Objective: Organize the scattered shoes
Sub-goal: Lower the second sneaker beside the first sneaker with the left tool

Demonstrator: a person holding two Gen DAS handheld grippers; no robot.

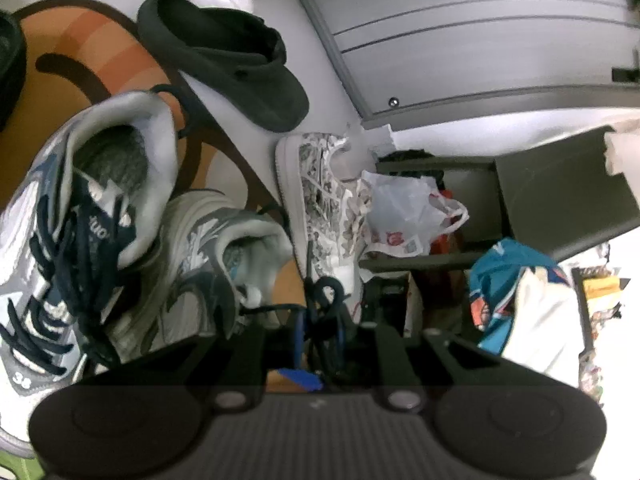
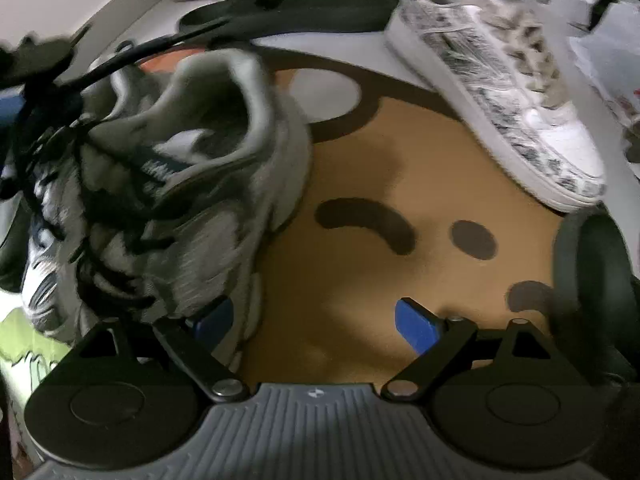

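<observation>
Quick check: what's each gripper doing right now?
Left gripper: shut on dark shoelaces.
Right gripper: open, holding nothing, beside the grey sneaker.

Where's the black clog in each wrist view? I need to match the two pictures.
Left wrist view: the black clog lies upper centre-left on the pale floor, beside the orange rug's edge.
Right wrist view: the black clog runs along the top centre, beyond the rug.
Shared landmark: the grey-patterned white sneaker, right of the clog in both.

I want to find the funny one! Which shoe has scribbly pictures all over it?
The white printed sneaker beside the plastic bag. Grey-black drawings cover its sides; the clog is plain black, and the grey sneakers have dark laces.
</observation>
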